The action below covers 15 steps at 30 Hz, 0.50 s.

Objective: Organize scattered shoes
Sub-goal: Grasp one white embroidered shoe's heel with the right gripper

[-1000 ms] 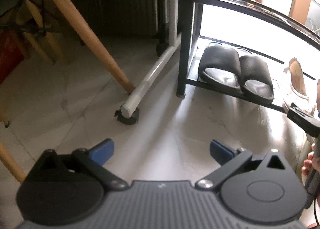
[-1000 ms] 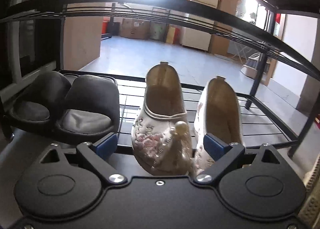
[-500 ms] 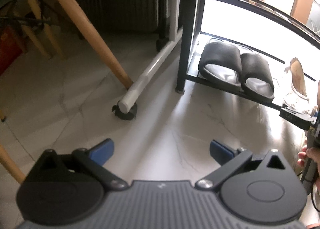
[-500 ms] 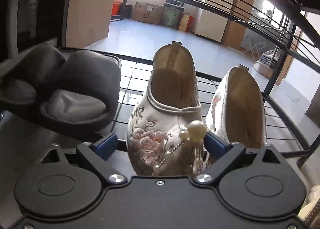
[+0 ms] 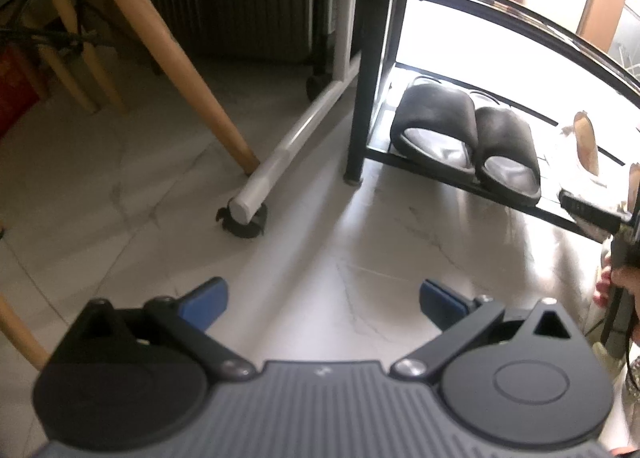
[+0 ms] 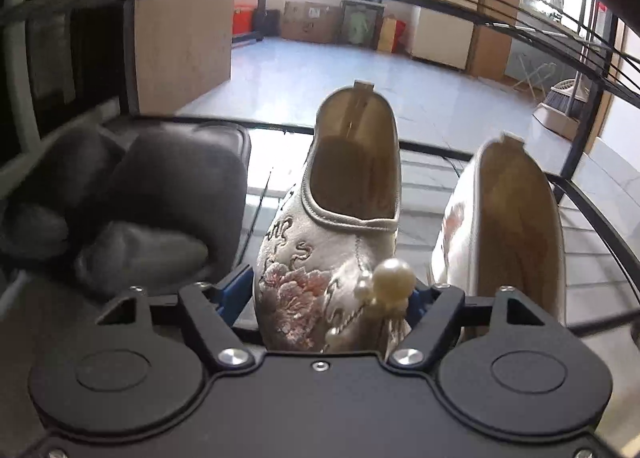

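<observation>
The right gripper [image 6: 332, 294] is closing its jaws around the toe of a cream embroidered slip-on shoe with pearl tassel [image 6: 336, 242], sitting at the front edge of the black wire shoe rack's bottom shelf [image 6: 592, 258], between black rubber slides [image 6: 160, 209] and its mate [image 6: 508, 225]. The left gripper [image 5: 322, 304] is hovering over pale marble floor [image 5: 160, 217], jaws apart, empty.

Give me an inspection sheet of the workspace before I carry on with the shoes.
Surface: pale marble-look floor; black wire shoe rack stands on it.
Job's things: pair of black slides and two embroidered slippers on the lowest shelf; the left slipper sits toe-first between the right gripper's fingers, its mate beside it.
Clutter: nothing seen.
Grippers: left gripper open, empty, over bare floor; right gripper jaws have just been closing around the slipper toe, contact not clear.
Cables: nothing seen.
Surroundings: wooden chair legs, white castor bar.
</observation>
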{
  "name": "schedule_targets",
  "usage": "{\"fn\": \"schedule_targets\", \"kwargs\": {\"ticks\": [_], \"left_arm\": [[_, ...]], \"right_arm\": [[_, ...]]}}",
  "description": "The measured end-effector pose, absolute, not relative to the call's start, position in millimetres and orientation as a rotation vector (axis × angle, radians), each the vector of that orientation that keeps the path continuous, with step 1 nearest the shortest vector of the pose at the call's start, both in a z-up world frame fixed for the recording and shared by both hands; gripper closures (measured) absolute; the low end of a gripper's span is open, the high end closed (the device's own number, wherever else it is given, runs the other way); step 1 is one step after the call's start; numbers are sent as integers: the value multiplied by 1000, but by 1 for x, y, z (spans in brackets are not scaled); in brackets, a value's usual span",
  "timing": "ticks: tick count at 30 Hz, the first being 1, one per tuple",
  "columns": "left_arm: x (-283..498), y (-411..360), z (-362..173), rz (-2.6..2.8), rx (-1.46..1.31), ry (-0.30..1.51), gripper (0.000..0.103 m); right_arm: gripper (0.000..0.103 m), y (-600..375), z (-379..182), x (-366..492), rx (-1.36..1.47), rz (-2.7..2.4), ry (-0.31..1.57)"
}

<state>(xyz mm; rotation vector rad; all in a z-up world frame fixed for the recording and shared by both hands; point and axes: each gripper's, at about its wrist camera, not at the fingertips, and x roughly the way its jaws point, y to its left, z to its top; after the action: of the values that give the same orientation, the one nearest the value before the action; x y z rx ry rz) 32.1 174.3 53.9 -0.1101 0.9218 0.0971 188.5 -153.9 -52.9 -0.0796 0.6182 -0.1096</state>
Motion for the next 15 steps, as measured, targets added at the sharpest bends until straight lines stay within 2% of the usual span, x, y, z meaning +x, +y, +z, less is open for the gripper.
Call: {"fn": "schedule_targets", "kwargs": {"ticks": [6,15], "left_arm": [[37,172,52,91,-117,937,1],[38,168,53,71,-109,938,1]], "right_arm": [[28,-149,-60,198,-160,-32,557],[30,-148,-49,193,-55,-50,507]]}}
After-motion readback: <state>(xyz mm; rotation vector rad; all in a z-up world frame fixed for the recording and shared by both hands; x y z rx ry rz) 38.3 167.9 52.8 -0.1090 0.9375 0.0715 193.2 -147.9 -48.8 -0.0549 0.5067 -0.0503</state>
